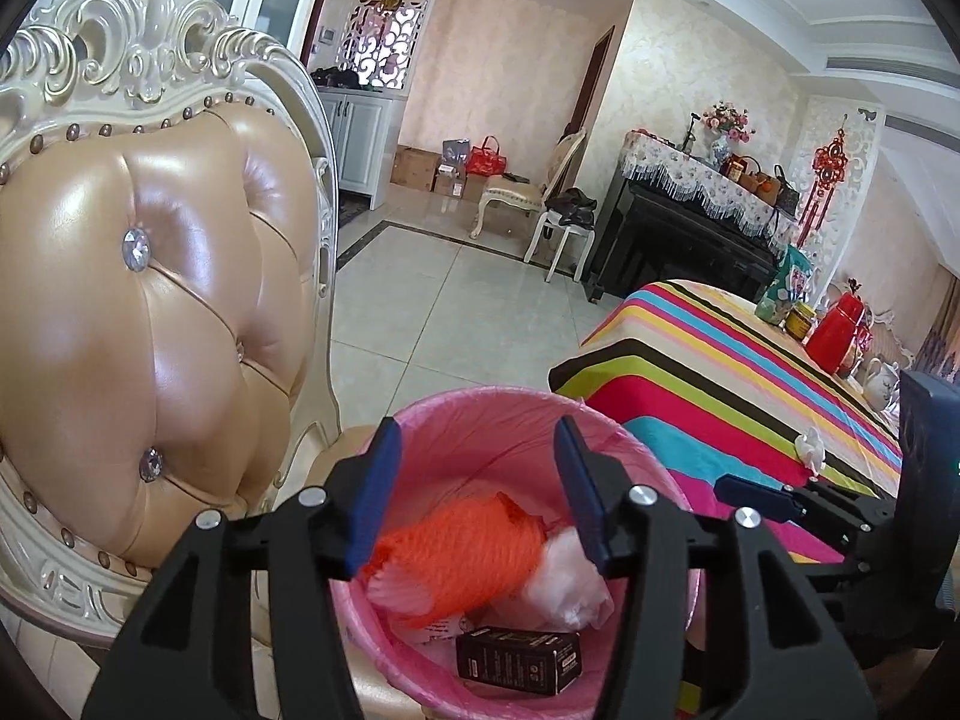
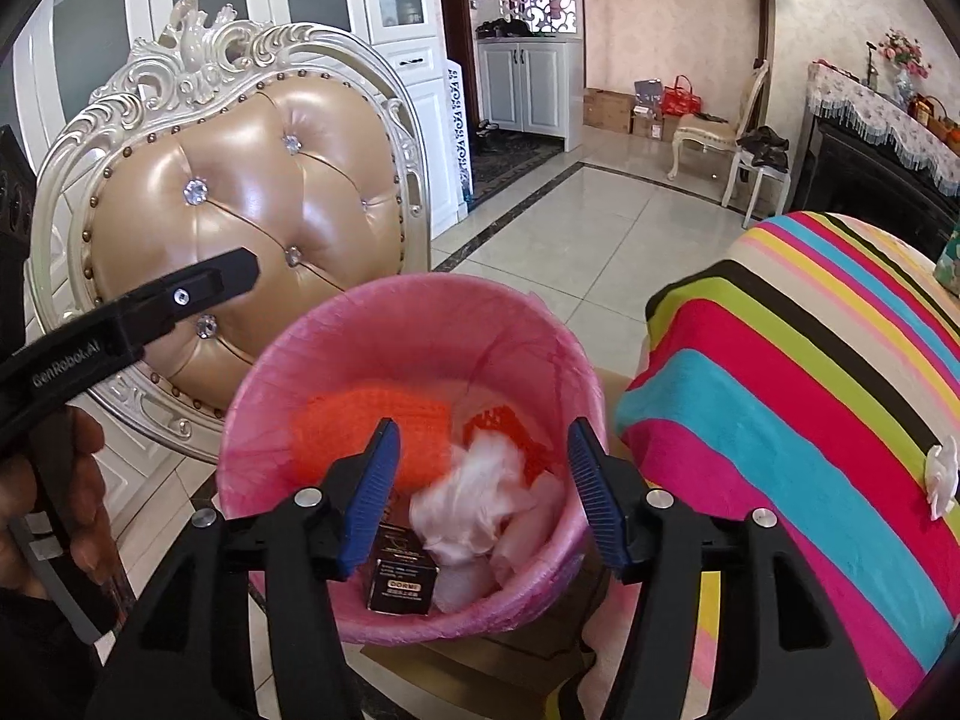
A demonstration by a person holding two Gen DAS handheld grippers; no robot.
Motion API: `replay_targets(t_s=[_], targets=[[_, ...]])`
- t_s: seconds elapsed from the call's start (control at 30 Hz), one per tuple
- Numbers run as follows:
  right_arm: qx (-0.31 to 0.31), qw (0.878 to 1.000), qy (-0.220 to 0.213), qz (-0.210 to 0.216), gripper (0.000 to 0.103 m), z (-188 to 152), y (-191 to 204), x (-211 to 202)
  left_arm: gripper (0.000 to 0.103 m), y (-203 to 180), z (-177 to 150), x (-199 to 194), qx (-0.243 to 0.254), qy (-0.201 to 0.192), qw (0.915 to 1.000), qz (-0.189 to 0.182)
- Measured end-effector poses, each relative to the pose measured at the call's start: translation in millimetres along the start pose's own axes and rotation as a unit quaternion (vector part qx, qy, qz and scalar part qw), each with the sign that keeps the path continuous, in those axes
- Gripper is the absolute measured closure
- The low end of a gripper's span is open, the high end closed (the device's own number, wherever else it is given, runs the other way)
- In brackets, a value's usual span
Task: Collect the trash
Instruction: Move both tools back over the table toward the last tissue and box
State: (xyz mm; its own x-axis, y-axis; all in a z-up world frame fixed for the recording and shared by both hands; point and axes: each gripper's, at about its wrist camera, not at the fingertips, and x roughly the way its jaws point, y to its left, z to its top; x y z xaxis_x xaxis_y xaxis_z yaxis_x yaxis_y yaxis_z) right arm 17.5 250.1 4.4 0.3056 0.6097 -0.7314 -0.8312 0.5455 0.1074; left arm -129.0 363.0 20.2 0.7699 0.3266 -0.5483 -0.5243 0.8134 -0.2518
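Currently, your left gripper hangs over the pink-lined trash bin, its blue-padded fingers spread wide and holding nothing. Your right gripper is likewise above the bin, jaws apart and empty. Inside the bin you have an orange mesh net, crumpled white plastic wrap and a small black carton lying near the bin's nearer wall. From the right wrist view, the carton sits just beside the white wrap, with the orange net farther back. The bin stands between the cream tufted chair and the table under a striped cloth. One white crumpled scrap lies on the cloth near the table edge, well apart from both grippers. A red thermos stands farther along the table.
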Motion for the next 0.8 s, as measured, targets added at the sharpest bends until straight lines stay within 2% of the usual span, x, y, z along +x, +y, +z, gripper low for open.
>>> replay_targets(t_s=[0.4, 0.8], targets=[[0.033, 0.999, -0.006, -0.037, 0.043, -23, -38, -18, 0.049, -23, -1, 7, 0.018, 0.007, 0.9998, -0.009], [0.064, 0.993, -0.032, -0.093, 0.041, -48, -92, -64, 0.048, -78, -5, 20, 0.056, 0.017, 0.9975, -0.040]])
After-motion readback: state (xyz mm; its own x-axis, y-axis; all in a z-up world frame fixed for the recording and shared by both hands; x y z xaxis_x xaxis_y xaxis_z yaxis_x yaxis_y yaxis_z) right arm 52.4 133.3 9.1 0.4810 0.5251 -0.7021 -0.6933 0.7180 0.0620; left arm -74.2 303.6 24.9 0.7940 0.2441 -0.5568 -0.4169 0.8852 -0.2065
